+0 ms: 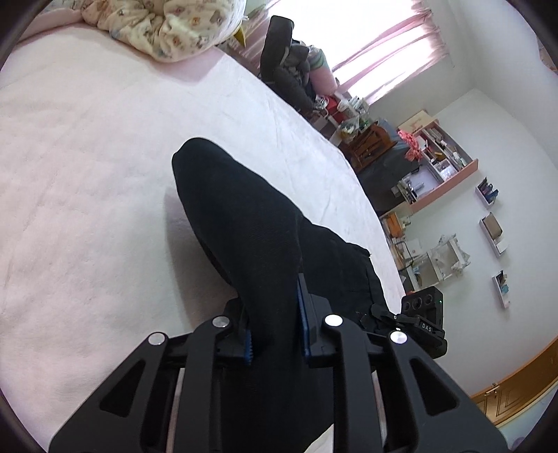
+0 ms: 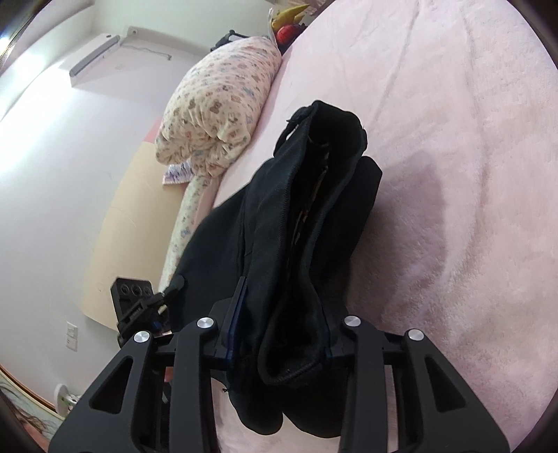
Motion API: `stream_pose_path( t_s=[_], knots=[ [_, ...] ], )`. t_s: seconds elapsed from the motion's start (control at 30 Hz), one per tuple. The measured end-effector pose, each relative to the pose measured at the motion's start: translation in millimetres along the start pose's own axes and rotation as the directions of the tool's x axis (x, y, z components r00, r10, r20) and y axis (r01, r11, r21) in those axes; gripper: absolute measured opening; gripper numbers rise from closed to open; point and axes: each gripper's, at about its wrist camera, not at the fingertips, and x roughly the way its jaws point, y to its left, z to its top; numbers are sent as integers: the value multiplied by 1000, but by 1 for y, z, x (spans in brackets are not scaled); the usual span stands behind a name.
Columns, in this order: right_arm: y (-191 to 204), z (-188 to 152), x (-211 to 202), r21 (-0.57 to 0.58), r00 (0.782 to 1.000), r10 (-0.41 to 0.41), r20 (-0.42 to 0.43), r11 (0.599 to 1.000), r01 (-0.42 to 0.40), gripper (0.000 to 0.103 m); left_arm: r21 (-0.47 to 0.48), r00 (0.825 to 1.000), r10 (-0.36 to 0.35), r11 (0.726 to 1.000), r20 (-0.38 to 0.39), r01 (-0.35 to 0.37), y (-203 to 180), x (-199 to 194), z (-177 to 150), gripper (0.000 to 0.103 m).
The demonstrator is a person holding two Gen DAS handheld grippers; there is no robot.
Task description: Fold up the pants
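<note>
Black pants (image 1: 240, 216) lie bunched on a pink bed cover (image 1: 87, 167). My left gripper (image 1: 275, 331) is shut on a fold of the black cloth, which rises from the bed and runs between its blue pads. In the right wrist view the pants (image 2: 314, 195) show their open waistband, with a lighter lining inside. My right gripper (image 2: 279, 334) is shut on a thick bunch of that waistband cloth, lifted off the cover. The other gripper's camera block (image 2: 134, 299) shows at the left, and likewise (image 1: 423, 320) in the left wrist view.
A patterned quilt (image 1: 167, 28) is heaped at the head of the bed (image 2: 216, 104). Beyond the bed's far edge stand a dark chair (image 1: 282, 66), a cluttered desk and pink shelves (image 1: 439, 163). A beige headboard (image 2: 118, 237) lines the wall.
</note>
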Motion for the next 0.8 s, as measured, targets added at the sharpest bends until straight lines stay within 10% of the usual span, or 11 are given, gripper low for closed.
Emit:
stream_pose_path(
  t_s=[0.8],
  knots=[
    [-67,43,-35,141,987,-69,145,989,49,38,7,994,113,994,-14,-113,-7,106,26,22]
  ],
)
